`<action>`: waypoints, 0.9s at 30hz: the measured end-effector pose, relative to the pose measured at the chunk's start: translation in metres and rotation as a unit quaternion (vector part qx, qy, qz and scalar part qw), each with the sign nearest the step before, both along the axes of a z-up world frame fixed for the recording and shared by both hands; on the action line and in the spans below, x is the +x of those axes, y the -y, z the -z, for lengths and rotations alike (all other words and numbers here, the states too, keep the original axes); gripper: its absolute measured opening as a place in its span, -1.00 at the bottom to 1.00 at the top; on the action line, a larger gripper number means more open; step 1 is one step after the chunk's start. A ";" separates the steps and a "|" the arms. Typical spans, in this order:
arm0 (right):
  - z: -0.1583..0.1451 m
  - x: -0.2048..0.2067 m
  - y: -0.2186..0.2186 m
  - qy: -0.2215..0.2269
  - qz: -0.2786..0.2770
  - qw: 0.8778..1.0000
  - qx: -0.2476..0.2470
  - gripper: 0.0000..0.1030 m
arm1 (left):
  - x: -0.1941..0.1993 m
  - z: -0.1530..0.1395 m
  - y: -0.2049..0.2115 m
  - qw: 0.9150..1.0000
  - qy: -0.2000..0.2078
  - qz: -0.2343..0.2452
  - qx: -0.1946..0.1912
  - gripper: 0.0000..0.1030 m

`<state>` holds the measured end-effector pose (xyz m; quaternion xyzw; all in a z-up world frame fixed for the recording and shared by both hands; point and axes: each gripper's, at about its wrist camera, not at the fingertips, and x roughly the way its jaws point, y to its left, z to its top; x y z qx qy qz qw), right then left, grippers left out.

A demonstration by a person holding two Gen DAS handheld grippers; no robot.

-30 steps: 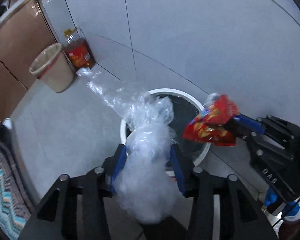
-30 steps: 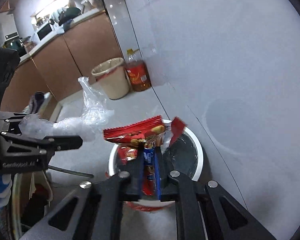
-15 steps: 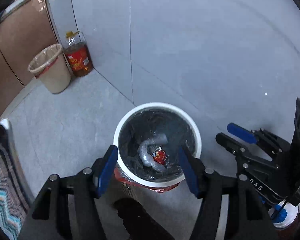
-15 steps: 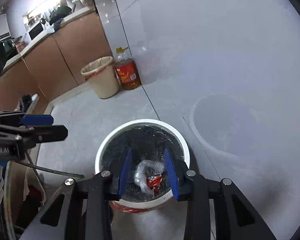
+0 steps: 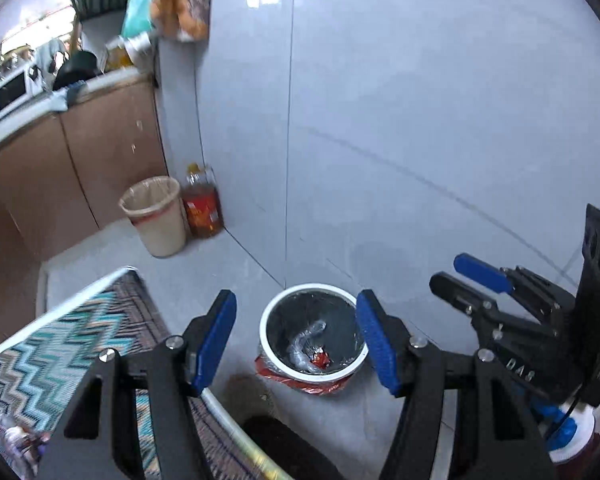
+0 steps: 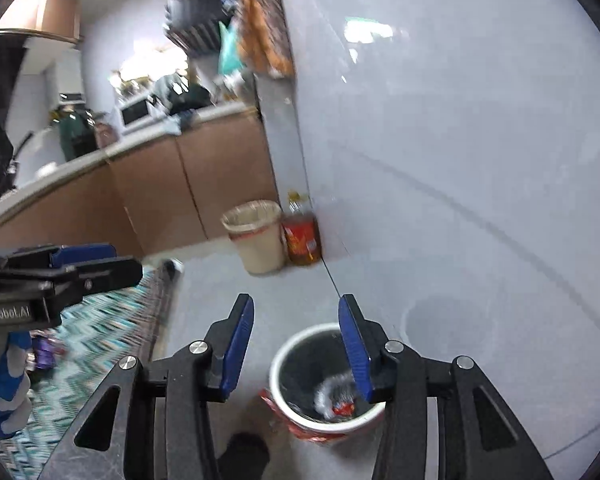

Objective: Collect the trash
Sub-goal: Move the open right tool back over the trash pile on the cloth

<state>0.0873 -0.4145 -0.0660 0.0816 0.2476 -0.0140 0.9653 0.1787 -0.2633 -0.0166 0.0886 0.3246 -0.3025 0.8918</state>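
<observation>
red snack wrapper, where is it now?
Inside the white-rimmed bin by the wall, low centre in both wrist views: red snack wrapper beside the crumpled clear plastic.

My left wrist camera looks forward and down along my fingers, from well above white bin (image 5: 274, 364) by tiled wall. My right wrist camera, just beside, faces same way, slightly lower tilt. Both views share bin, beige basket (image 5: 156, 220), oil bottle (image 6: 302, 236), brown cabinets (image 6: 188, 184).

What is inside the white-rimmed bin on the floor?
Inside the white-rimmed bin, which has a dark liner, lie a crumpled clear plastic bag and a red snack wrapper. Anything beneath them or against the near wall is hidden.
</observation>
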 end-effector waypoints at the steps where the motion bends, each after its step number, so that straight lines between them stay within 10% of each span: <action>1: -0.011 -0.008 -0.008 0.012 -0.005 1.000 -0.002 -0.18 | -0.010 -0.010 -0.012 1.000 0.011 -0.004 -0.006 0.18; 13: -0.095 -0.066 -0.107 0.119 -0.088 0.989 -0.030 -0.13 | -0.088 -0.086 -0.178 0.990 0.101 -0.087 -0.047 0.27; 27: -0.107 -0.055 -0.197 0.124 -0.186 0.975 -0.019 -0.13 | -0.088 -0.038 -0.381 0.957 0.074 -0.277 -0.035 0.27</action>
